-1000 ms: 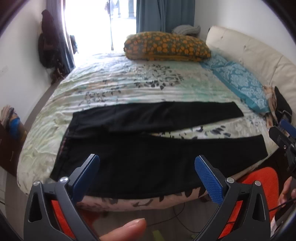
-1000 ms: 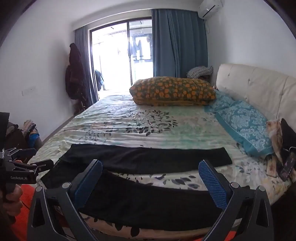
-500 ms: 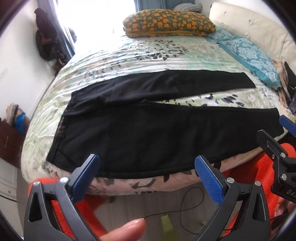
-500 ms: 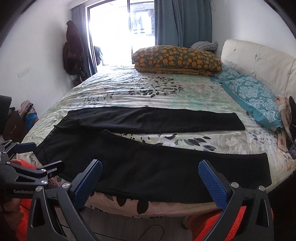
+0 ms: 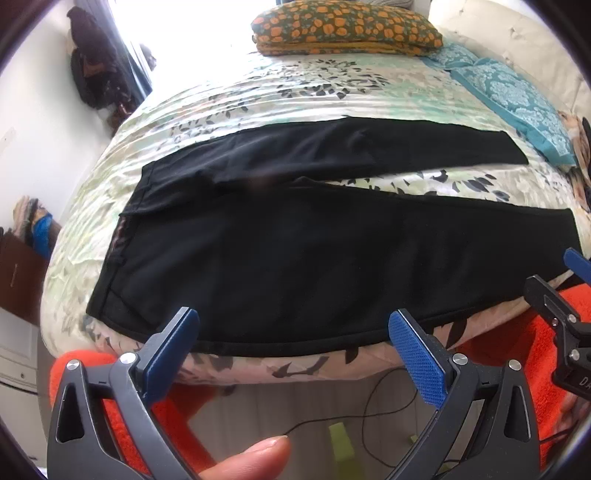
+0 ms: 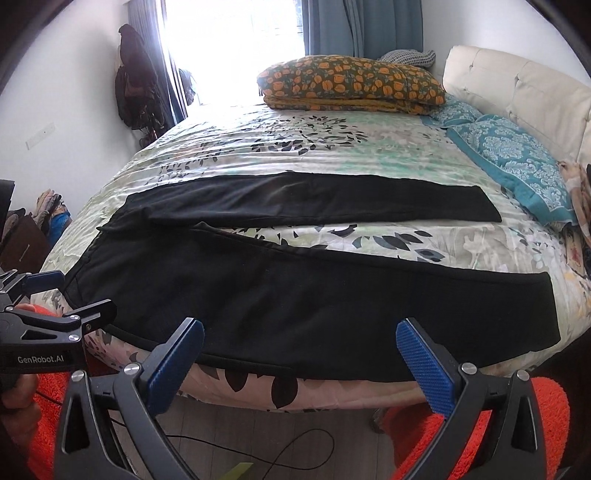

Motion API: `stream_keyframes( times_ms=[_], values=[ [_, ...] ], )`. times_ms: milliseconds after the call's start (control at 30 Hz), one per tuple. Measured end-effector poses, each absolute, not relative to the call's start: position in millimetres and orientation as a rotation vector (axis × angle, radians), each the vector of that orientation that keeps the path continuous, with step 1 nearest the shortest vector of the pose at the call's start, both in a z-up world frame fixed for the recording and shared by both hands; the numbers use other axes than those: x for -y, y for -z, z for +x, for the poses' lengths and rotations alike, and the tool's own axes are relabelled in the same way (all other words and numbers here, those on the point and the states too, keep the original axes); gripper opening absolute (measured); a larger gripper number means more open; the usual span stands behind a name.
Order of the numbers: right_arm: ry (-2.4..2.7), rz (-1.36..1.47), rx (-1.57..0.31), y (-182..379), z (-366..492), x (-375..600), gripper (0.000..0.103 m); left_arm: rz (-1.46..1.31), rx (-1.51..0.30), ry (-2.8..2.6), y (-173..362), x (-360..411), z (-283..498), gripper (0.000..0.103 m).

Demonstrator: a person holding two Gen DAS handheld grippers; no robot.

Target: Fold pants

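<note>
Both tongs, left tongs (image 5: 293,334) and right tongs (image 6: 300,341), are hovering spread; matte black pants (image 6: 295,295) are lying flat ahead on the leaf-print bed (image 6: 295,155), patterned pillow (image 6: 351,83) beyond.

We see our left hand-held gripper (image 5: 293,336) with its blue pads spread wide, nothing between them, poised at the near edge of the bed (image 5: 258,96). The black pants (image 5: 314,251) lie flat across the floral cover, waistband to the left, the two legs running rightward and splayed apart so a wedge of cover shows between them. The near leg's hem edge overhangs the mattress side slightly. At the right border our right hand-held gripper (image 5: 570,291) enters, close to the near leg's cuff; whether it touches the cloth we cannot tell. An orange-patterned pillow (image 5: 347,27) rests at the far end.
</note>
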State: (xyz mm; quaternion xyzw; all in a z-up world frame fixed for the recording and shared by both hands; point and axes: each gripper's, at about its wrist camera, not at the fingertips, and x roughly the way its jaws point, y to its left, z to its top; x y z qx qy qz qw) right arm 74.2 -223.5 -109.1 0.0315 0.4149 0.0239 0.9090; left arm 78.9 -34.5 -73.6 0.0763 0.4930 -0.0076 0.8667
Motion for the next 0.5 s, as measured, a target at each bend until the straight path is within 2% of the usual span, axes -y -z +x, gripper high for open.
stream_keyframes(
  times_ms=[233, 500],
  values=[
    [-0.006, 0.191, -0.887, 111.8, 118.9, 296.5, 0.103, 0.119, -1.030, -0.030, 87.6, 16.7, 103.6, 0.103],
    [0.196, 0.323, -0.884, 128.6, 256.8, 494.1, 0.103, 0.093, -1.084, -0.021, 106.9, 17.4, 121.2, 0.103]
  ],
)
